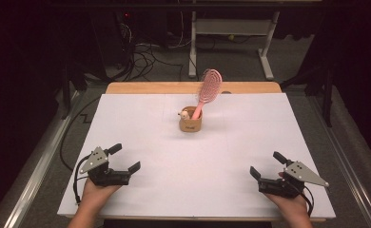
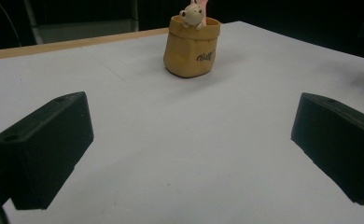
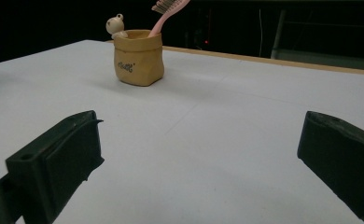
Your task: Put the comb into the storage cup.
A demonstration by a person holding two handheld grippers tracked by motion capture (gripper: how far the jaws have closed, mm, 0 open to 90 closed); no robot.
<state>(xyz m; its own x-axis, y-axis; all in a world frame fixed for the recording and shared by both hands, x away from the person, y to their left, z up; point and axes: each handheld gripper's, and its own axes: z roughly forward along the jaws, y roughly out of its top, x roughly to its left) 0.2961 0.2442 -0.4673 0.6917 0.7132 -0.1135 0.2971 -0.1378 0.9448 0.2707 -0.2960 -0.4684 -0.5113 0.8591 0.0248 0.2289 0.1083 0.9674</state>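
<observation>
Pink hairbrush (image 1: 208, 90) upright in tan cup (image 1: 190, 124)

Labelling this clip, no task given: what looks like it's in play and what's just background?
Likely in play:
pink hairbrush, standing in the tan holder
small bear figure on the holder's rim
left gripper and right gripper, both open

Background:
white table
cables on the floor
desk frame behind

Right hand-held gripper (image 3: 196, 154) jaws wide apart above white table (image 3: 227, 140); tan holder (image 3: 138, 58) beyond, pink brush (image 3: 168, 11) inside.
</observation>
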